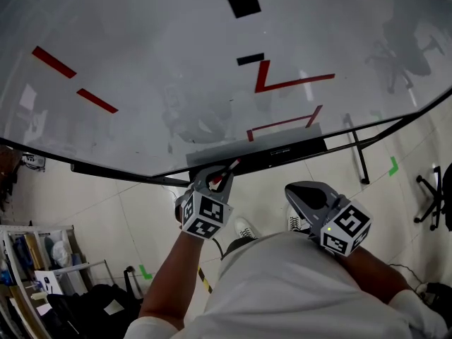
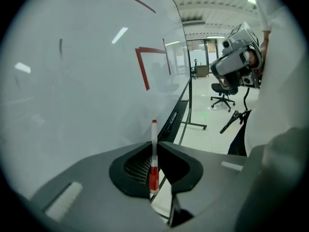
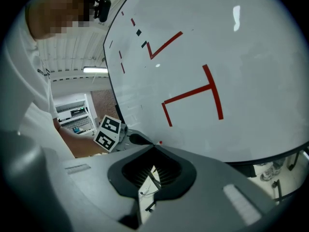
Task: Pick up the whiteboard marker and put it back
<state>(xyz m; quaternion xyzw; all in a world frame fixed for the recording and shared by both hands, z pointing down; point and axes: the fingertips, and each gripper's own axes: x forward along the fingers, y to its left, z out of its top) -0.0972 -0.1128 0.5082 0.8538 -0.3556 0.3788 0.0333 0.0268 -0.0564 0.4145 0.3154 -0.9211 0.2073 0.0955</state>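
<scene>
A white whiteboard marker with red ends [image 2: 154, 151] stands pinched between the jaws of my left gripper [image 2: 155, 143], its red end pointing up along the whiteboard [image 2: 87, 71]. In the head view the left gripper [image 1: 216, 182] holds the marker [image 1: 227, 169] just below the board's dark tray ledge [image 1: 282, 152]. My right gripper [image 1: 296, 192] hangs to the right, away from the board, with its jaws together and nothing between them [image 3: 154, 147]. The right gripper view shows the left gripper's marker cube [image 3: 108, 132] close to the board.
Red lines [image 1: 282, 83] and black squares [image 1: 242, 0] mark the whiteboard [image 1: 176, 62]. The board's stand leg [image 1: 360, 154] reaches the tiled floor. An office chair [image 1: 434, 196] stands at the right, and shelves with clutter [image 1: 35, 260] at lower left.
</scene>
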